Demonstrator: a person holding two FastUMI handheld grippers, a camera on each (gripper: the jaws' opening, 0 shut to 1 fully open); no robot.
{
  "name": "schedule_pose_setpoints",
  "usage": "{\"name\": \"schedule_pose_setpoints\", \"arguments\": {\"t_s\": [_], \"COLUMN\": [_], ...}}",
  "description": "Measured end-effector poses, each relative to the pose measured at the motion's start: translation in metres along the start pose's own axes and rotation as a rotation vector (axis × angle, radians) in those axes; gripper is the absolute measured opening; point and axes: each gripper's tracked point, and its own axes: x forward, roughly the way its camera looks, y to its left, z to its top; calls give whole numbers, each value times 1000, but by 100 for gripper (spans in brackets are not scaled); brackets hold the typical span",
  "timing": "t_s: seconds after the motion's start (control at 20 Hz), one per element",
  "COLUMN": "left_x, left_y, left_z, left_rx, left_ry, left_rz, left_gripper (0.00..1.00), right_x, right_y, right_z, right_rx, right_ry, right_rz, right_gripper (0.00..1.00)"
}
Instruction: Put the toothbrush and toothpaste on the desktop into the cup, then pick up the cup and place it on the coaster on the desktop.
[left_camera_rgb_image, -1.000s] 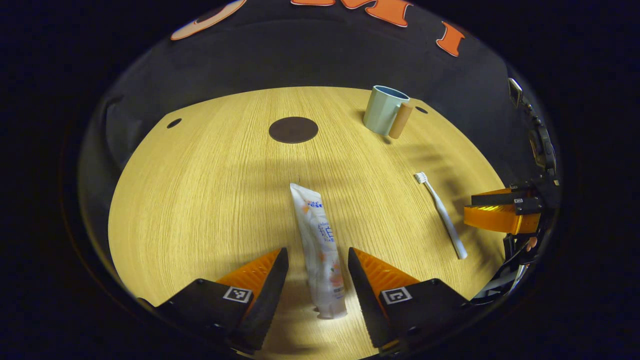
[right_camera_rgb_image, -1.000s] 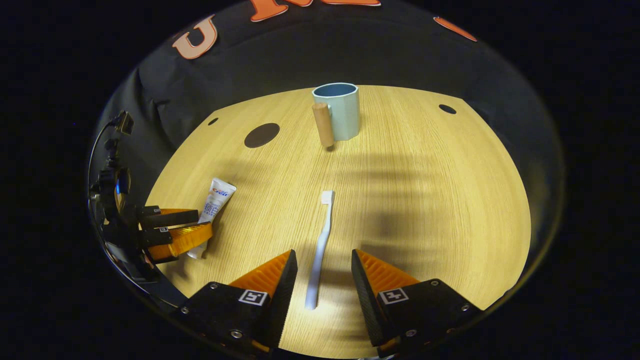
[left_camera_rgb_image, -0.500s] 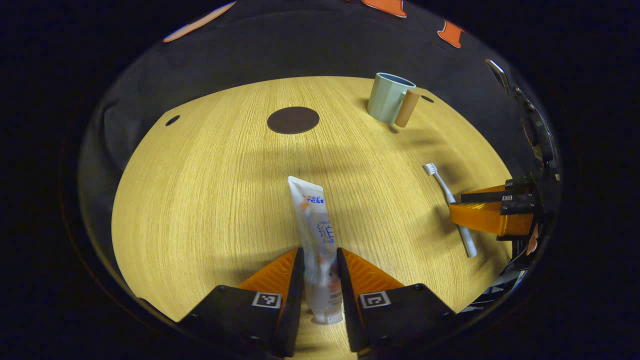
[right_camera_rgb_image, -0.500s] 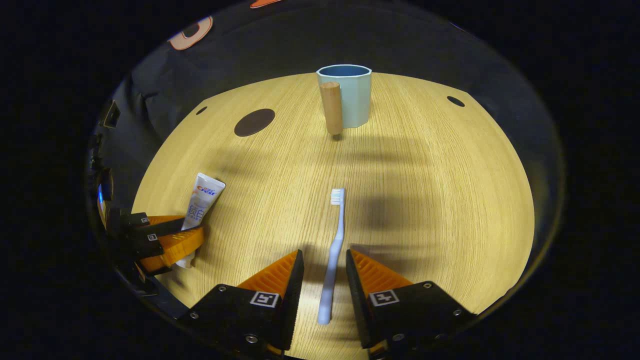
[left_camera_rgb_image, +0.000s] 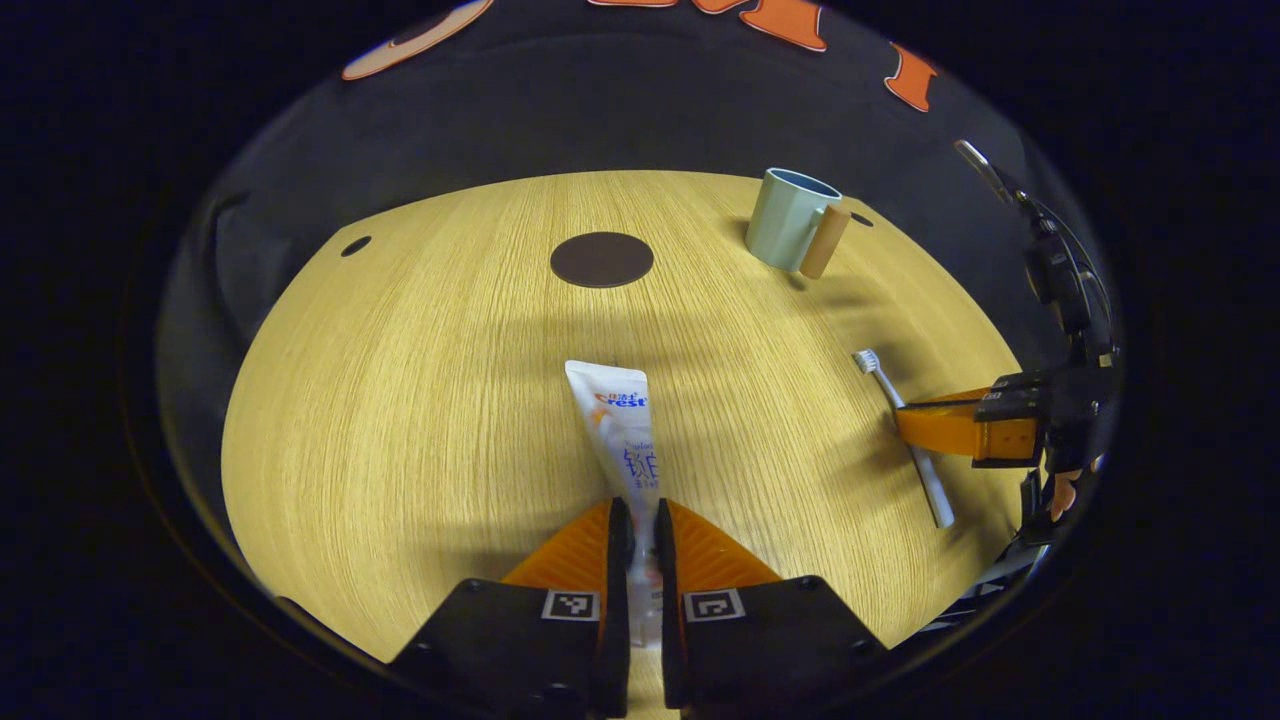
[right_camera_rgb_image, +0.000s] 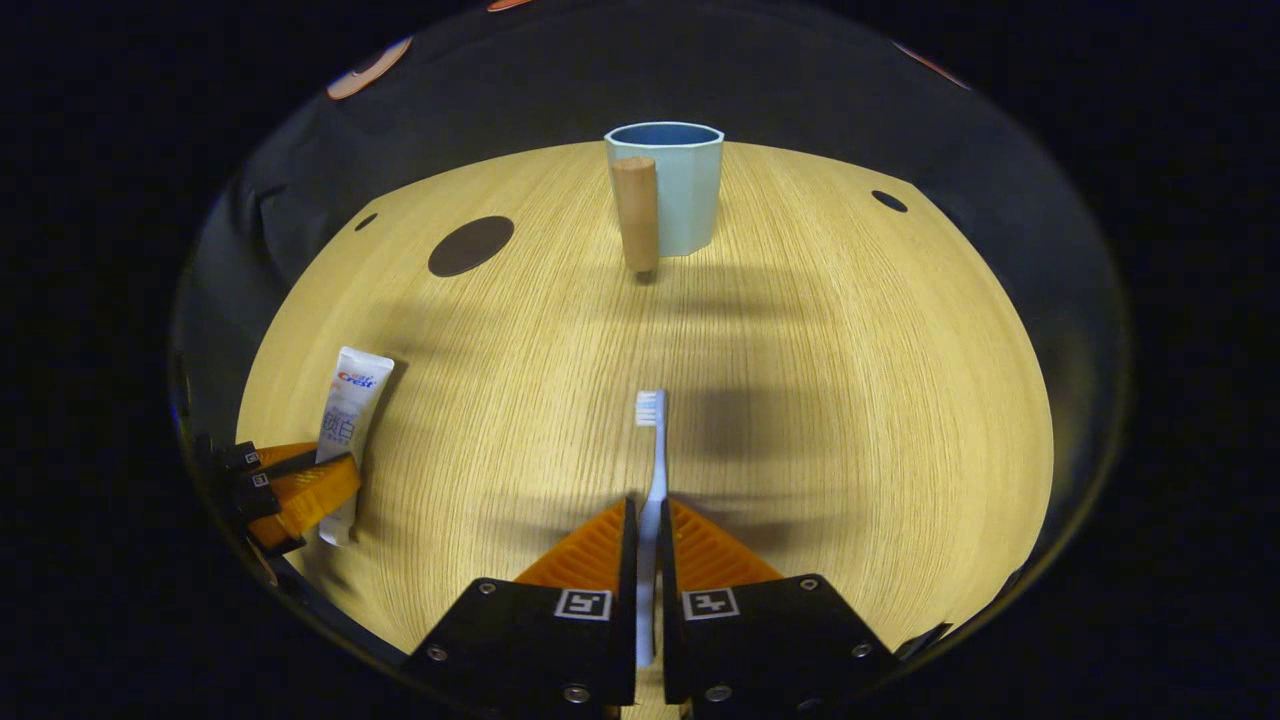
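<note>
In the left gripper view, a white toothpaste tube (left_camera_rgb_image: 622, 420) lies on the wooden desktop (left_camera_rgb_image: 420, 380), and my left gripper (left_camera_rgb_image: 641, 520) is shut on its near end. In the right gripper view, my right gripper (right_camera_rgb_image: 646, 515) is shut on the handle of a pale toothbrush (right_camera_rgb_image: 653, 450), bristles pointing away. A light blue cup (right_camera_rgb_image: 668, 185) with a wooden handle stands upright at the far side, also the cup (left_camera_rgb_image: 790, 218) in the left gripper view. A dark round coaster (left_camera_rgb_image: 601, 259) lies at the far middle; the coaster (right_camera_rgb_image: 470, 245) sits left of the cup.
Small dark holes (right_camera_rgb_image: 888, 201) mark the desktop's far corners. The black cloth wall (left_camera_rgb_image: 620, 110) rises behind the table. At far right in the left gripper view, the right gripper (left_camera_rgb_image: 965, 428) grips the toothbrush (left_camera_rgb_image: 905, 440); the left gripper (right_camera_rgb_image: 295, 490) holds the tube (right_camera_rgb_image: 348, 420).
Both grippers went from open to shut: the left closed on the toothpaste tube, the right on the toothbrush handle. Both moved slightly forward over their objects.
</note>
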Motion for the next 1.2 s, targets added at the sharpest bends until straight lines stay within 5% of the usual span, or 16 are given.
{"name": "schedule_pose_setpoints", "arguments": {"t_s": [0.6, 1.2], "left_x": [-5, -28], "left_y": [-1, -1], "left_z": [5, 27], "left_rx": [6, 15], "left_ry": [-60, -152], "left_rz": [33, 47], "left_gripper": [16, 16], "right_x": [-4, -49], "right_y": [-7, -14], "right_z": [39, 124], "right_rx": [-70, 35], "right_ry": [-187, -426], "right_rz": [75, 227], "right_gripper": [7, 6]}}
